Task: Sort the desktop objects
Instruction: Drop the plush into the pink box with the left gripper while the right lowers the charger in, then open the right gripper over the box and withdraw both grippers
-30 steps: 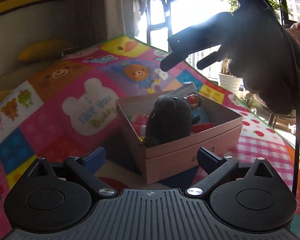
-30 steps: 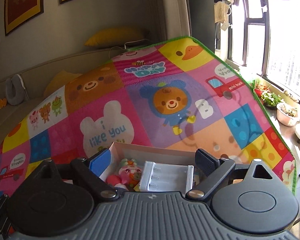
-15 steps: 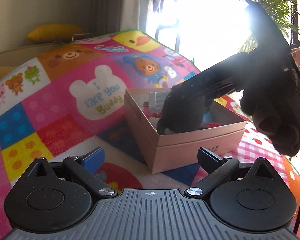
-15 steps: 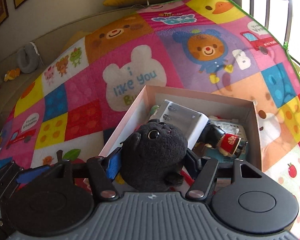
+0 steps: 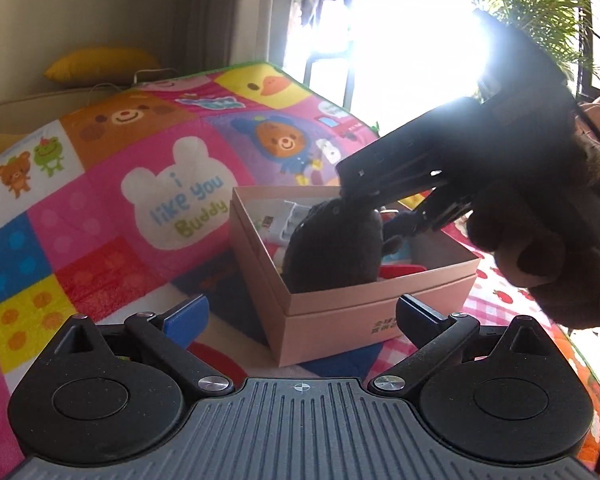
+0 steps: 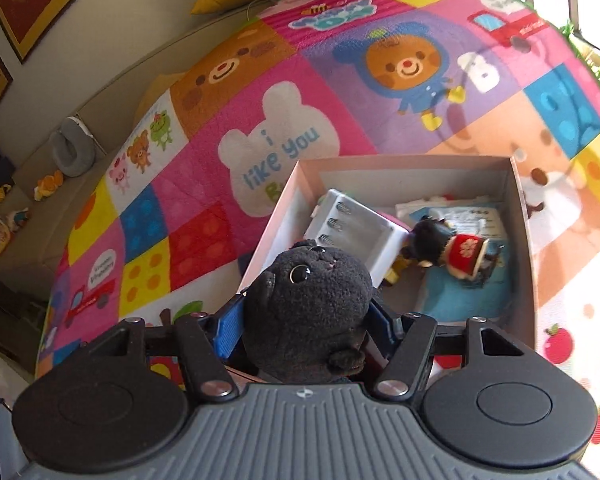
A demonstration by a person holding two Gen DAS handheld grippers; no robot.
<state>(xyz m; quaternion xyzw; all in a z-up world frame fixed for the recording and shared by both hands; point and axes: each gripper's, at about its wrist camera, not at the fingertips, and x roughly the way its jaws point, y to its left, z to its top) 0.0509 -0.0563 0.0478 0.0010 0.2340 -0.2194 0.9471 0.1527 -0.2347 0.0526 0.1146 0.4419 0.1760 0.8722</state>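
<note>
A black plush toy (image 6: 312, 300) stands upright in the near-left corner of a pink cardboard box (image 6: 400, 176). My right gripper (image 6: 305, 322) is shut on it, with a blue pad pressed into each flank. In the left wrist view the same plush toy (image 5: 332, 252) rises above the box (image 5: 360, 320), and the right gripper (image 5: 370, 210) reaches down onto it from the upper right. My left gripper (image 5: 298, 312) hovers open just in front of the box with nothing between its fingers.
Inside the box lie a white battery case (image 6: 360, 236), a small doll with a red hat (image 6: 460, 252) and a blue card (image 6: 460, 304). The box rests on a colourful cartoon mat (image 5: 100, 220). A gloved hand (image 5: 540, 240) holds the right gripper. A bright window is behind.
The right gripper has dropped from above the box onto the black plush toy and its jaws have shut on it. The left gripper has rolled slightly and stayed in place.
</note>
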